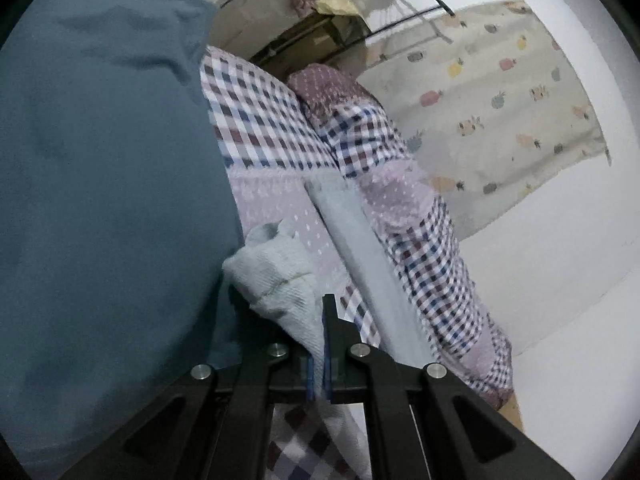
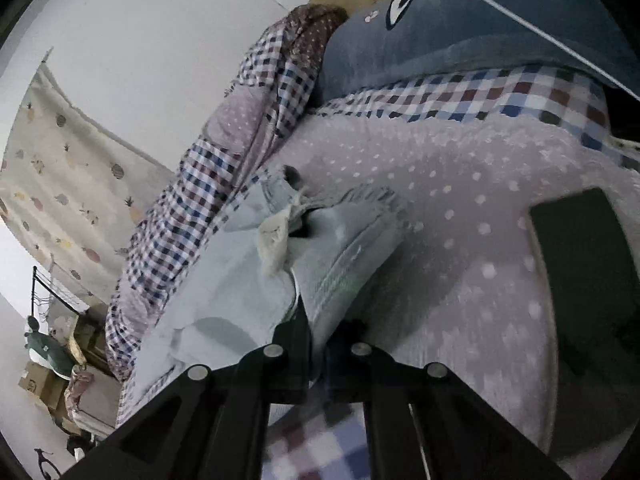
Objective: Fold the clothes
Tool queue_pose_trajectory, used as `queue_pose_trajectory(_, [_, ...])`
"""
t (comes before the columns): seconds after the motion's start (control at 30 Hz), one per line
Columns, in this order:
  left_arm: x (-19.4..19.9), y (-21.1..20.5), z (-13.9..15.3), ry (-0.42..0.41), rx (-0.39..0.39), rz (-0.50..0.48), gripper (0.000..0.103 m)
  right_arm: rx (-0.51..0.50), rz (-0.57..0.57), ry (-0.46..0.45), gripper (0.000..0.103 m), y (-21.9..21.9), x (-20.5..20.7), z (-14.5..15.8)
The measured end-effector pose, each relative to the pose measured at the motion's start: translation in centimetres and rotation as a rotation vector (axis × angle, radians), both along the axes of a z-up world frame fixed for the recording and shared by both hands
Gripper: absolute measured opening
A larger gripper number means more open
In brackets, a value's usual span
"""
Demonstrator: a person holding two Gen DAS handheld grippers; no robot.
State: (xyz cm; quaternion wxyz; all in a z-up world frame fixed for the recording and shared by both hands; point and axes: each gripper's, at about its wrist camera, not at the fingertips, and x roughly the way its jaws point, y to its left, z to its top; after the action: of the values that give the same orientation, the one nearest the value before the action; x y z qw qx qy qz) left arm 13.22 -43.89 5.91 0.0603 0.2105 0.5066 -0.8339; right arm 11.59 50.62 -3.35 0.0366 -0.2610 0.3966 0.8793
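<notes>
Left gripper [image 1: 319, 344] was clamped down tight, blue pads [image 1: 327, 354] pinching a bunch of pale fabric sticking up between the fingers. Right gripper [image 2: 318, 334] looked closed too, black fingers pressed together on a fold of light denim, though it was pretty blurry there.

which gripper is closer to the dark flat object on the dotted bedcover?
Right. The dark flat object lies just right of the right gripper, which grips the pale jeans. The left gripper view doesn't show it.
</notes>
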Motion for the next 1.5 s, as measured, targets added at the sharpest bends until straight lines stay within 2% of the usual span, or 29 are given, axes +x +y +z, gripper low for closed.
queue_pose_trajectory(0.17, [1.5,-1.5,3.9,0.053,0.001,-0.013,0.001,-0.040,-0.038,0.038,0.003,-1.0,4.9,1.7])
queue_pose_trajectory(0.3, [3.4,-1.1,7.9,0.114,-0.013,-0.073,0.001,-0.071,-0.092,0.066,0.003,-0.4,9.3,3.3])
queue_pose_trajectory(0.43, [6.1,-0.1,10.7,0.151,-0.003,-0.137,0.001,-0.084,-0.131,0.072,0.002,1.1,13.9,4.6])
queue_pose_trajectory(0.63, [11.5,1.5,12.6,0.184,0.056,-0.185,0.001,-0.069,-0.170,0.078,0.002,4.1,20.7,7.3])
queue_pose_trajectory(0.8, [13.6,2.8,13.3,0.180,0.110,-0.195,0.001,-0.034,-0.135,-0.002,0.003,4.8,23.3,8.4])
queue_pose_trajectory(0.97, [11.4,2.3,14.8,0.153,0.120,-0.153,0.001,-0.008,-0.081,-0.034,0.003,3.8,21.1,9.8])
queue_pose_trajectory(1.13, [7.2,2.2,17.6,0.160,0.110,-0.119,0.001,0.042,-0.033,-0.031,0.004,3.2,16.5,13.5])
queue_pose_trajectory(1.33, [-1.2,3.3,21.0,0.144,0.065,-0.103,0.001,0.102,0.010,-0.008,0.004,3.4,8.2,18.1])
queue_pose_trajectory(1.5, [-11.4,4.6,22.1,0.080,0.023,-0.089,0.001,0.135,0.038,-0.038,0.004,3.8,-0.8,19.4])
